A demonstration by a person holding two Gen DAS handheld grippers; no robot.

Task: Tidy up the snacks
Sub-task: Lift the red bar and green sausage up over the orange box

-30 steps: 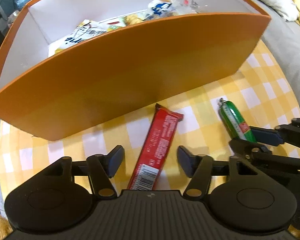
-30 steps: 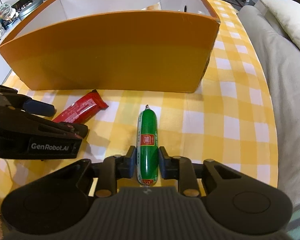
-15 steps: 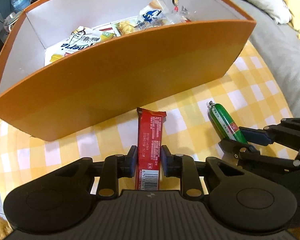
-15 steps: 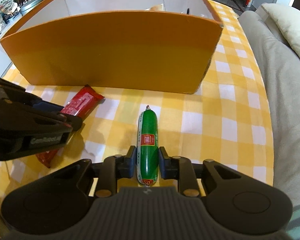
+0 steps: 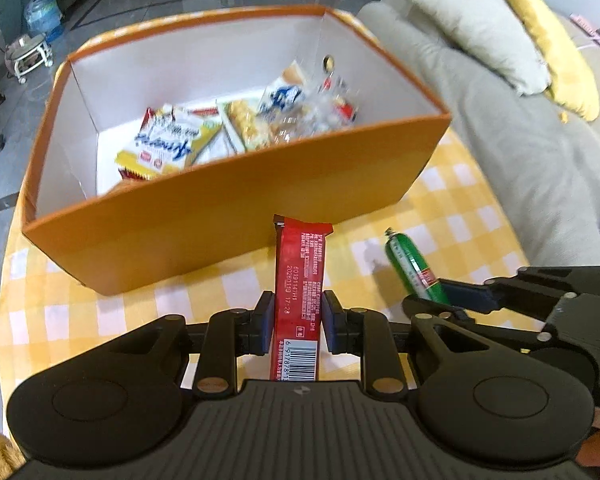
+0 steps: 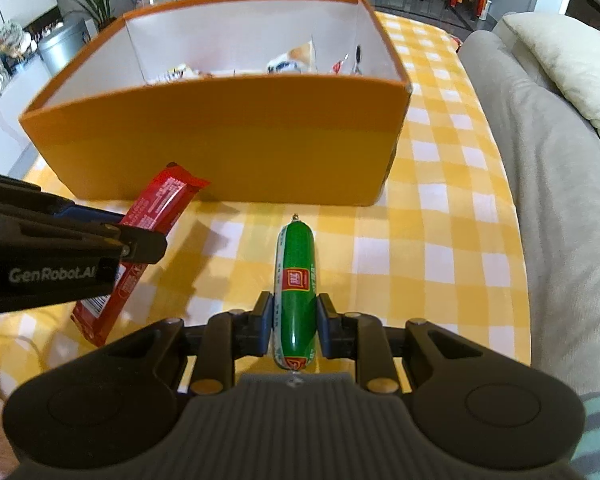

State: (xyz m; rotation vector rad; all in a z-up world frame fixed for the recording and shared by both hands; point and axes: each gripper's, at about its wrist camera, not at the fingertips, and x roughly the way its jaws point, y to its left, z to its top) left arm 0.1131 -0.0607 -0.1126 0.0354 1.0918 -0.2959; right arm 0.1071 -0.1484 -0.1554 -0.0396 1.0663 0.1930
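Note:
My left gripper is shut on a red snack bar and holds it above the yellow checked tablecloth, just in front of the orange box. The bar also shows in the right wrist view. My right gripper is shut on a green sausage stick, lifted over the cloth in front of the box. The sausage also shows in the left wrist view. Several snack packets lie inside the box.
A grey sofa with a pale cushion runs along the right side of the table. The box's near wall stands high between both grippers and its inside. A water bottle stands on the floor beyond.
My left gripper closed on the red bar and lifted it. Both grippers have risen, so more of the box's inside shows. The right gripper kept its hold on the sausage.

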